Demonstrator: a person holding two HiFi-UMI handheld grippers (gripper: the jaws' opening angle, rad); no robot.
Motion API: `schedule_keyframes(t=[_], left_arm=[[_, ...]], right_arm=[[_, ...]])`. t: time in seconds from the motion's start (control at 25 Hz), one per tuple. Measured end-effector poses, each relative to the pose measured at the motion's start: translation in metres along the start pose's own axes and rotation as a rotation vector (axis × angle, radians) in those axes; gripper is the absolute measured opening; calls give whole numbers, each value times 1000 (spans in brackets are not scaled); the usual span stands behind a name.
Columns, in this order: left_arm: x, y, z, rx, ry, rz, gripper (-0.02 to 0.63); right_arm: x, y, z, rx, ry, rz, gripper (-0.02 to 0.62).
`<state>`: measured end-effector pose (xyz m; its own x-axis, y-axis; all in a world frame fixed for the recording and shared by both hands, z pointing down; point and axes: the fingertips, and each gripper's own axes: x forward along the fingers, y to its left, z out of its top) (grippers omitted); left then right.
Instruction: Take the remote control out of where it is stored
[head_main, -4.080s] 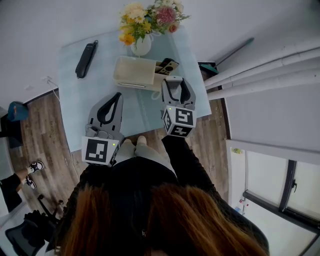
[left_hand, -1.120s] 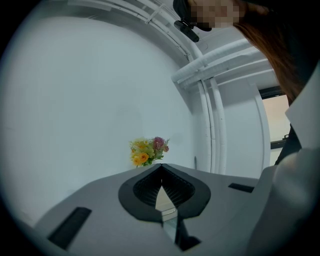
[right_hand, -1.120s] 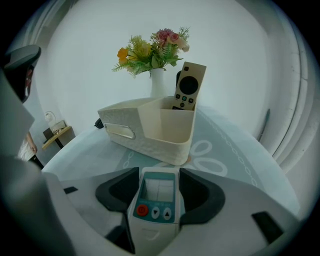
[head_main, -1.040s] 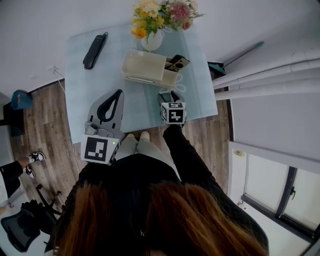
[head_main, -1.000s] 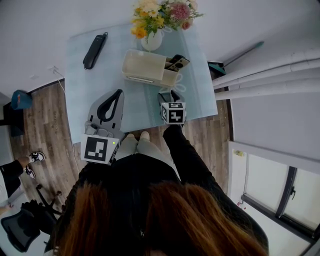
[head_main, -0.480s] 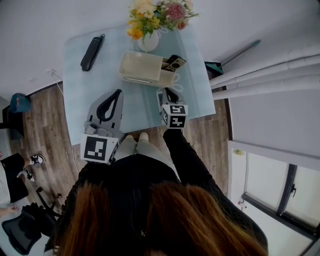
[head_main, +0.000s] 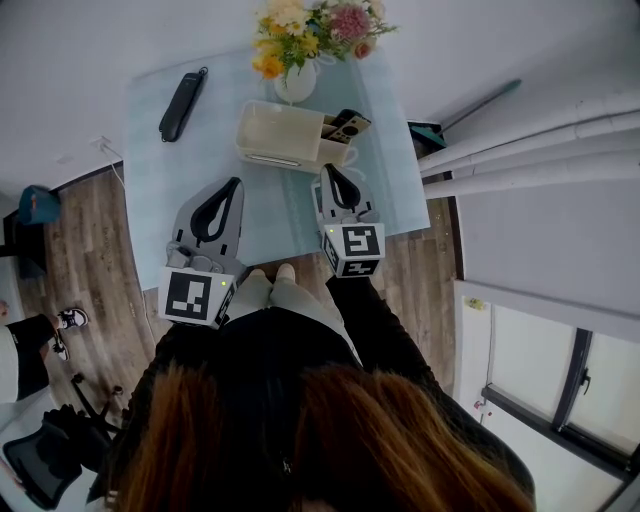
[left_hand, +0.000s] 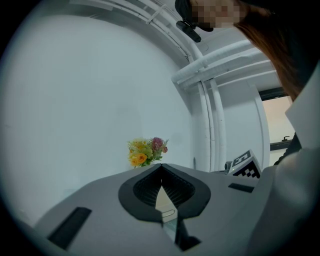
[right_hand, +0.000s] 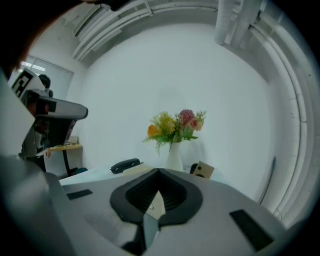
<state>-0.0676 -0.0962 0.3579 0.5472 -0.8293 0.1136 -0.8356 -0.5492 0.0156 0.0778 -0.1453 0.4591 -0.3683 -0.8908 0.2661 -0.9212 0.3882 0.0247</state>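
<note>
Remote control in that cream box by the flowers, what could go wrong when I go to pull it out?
1. The right gripper is shut and empty; reaching in like that would likely shove the remote control rather than grip it.
2. The box looks light, and the left gripper hangs clear of it, so it may lift or slide with the remote.
3. The vase stands close behind the box; a push could tip it.

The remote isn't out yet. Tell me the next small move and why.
Probably open the right gripper: its jaws are together with nothing between them, and the remote stands in the end compartment of the box just ahead of it, so it can't take hold until it opens.
</note>
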Motion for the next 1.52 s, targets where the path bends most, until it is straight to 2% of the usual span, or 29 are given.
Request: schedule_keyframes(t=[0.56,1.08,1.36,1.52], left_arm=[[2,3,-1,0,-7,5,5],[6,0,5,16,-32,2,5],[7,-11,15,33,-63,-35,5],[7,-13,17,48,-61,-31,5]], right_arm=[[-41,15,57,24,-117,44,14],[-60,24,68,22,-134,68,15],[-58,20,69,26,-126,57,15],[-57,18,69,35,-122,51,15]])
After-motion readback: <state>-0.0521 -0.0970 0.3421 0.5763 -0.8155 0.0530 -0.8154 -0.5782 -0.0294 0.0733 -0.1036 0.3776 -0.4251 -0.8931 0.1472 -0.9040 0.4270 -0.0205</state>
